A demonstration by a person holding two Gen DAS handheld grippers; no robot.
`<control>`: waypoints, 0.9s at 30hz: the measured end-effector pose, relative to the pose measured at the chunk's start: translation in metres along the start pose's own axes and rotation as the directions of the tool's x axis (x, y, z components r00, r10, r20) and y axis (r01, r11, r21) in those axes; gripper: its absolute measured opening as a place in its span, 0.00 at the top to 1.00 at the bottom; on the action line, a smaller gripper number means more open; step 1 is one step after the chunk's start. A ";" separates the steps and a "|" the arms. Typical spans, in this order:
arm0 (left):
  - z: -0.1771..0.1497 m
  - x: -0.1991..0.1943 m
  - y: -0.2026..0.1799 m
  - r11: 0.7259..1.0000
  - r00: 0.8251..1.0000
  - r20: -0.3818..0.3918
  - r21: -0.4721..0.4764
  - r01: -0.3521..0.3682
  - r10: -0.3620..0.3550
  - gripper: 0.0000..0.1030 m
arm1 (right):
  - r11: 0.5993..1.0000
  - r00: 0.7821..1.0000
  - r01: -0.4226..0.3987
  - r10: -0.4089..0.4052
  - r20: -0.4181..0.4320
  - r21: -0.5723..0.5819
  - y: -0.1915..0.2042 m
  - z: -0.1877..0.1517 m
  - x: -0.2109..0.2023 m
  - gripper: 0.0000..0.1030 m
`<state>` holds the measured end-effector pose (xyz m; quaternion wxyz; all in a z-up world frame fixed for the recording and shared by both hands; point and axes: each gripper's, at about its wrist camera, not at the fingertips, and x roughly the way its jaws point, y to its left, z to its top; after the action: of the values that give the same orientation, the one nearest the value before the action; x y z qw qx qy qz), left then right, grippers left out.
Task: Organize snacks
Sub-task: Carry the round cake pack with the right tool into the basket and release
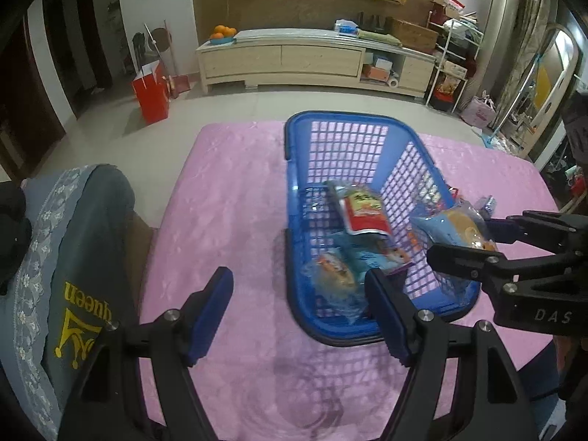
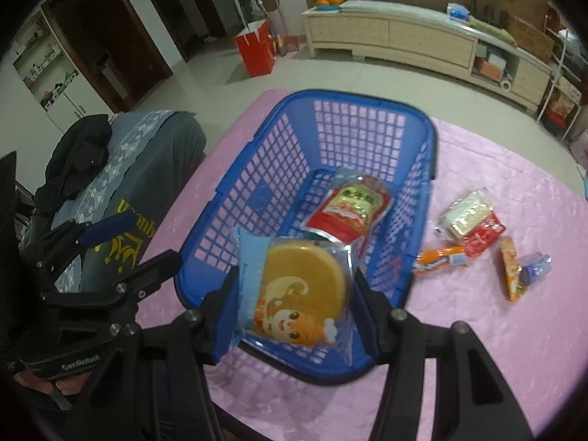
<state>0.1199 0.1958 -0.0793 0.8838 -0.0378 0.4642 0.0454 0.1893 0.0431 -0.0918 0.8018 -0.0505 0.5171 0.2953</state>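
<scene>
Right gripper (image 2: 294, 286) clamps pale-blue wrapped round cake packet (image 2: 294, 290) above near rim of blue plastic lattice basket (image 2: 257, 169). Left gripper (image 1: 299, 312) wide open, empty. Step: carrying to basket; next, release inside. Beyond: loose snack packets (image 2: 474, 231) on pink tablecloth (image 2: 514, 330).

"DAS" is being shown on the right gripper (image 1: 474, 242), "GenRobot" on the left gripper (image 2: 121, 242), and an upside-down "queen" on the grey cloth (image 1: 79, 257).
</scene>
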 end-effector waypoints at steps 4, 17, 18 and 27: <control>0.001 0.006 0.011 1.000 1.000 -0.007 -0.012 -0.008 0.008 0.30 | 1.000 0.999 -0.028 0.028 -0.034 0.001 0.006 0.010 0.019 0.41; 0.001 0.006 0.031 0.999 0.999 -0.015 -0.038 -0.034 0.033 0.30 | 0.998 0.999 -0.025 0.027 0.034 -0.058 0.019 0.027 0.019 0.15; 0.001 0.005 0.028 0.999 0.999 -0.014 -0.032 -0.035 0.035 0.30 | 0.998 0.999 -0.028 0.029 0.035 -0.049 0.016 0.025 0.015 0.15; 0.007 -0.015 -0.013 1.000 1.000 0.021 0.005 -0.001 0.001 0.21 | 1.000 0.997 -0.006 0.004 0.076 0.026 -0.022 0.002 -0.036 0.15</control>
<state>0.1187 0.1835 -0.0629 0.8887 -0.0350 0.4549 0.0451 0.1916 0.0105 -0.0651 0.8206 -0.0276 0.4903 0.2924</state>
